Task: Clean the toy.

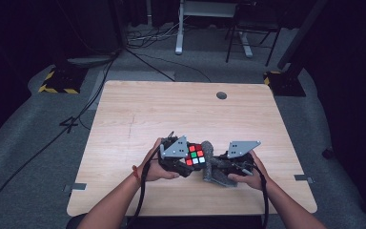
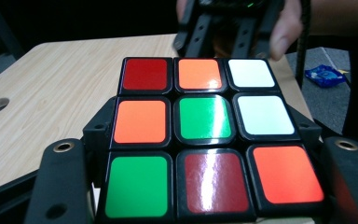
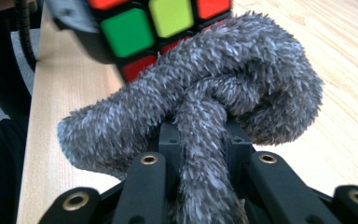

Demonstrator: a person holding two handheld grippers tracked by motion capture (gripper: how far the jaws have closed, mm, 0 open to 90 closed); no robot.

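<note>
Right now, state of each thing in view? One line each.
Puzzle cube: scrambled, clamped in left gripper, off the table.
Grey fuzzy cloth: bunched, clamped in right gripper, pressed against the cube.
Left gripper: shut on cube.
Right gripper: shut on cloth.

I find no readable writing, brand, number or label anywhere around my puzzle cube [image 2: 205,140]: its stickers are plain red, orange, white and green squares with nothing printed on them. The nearest thing to a sign is the yellow-and-black hazard striping on the stand base [image 1: 57,82], well beyond the cube, off the far left corner of the table [image 1: 138,109].
</note>
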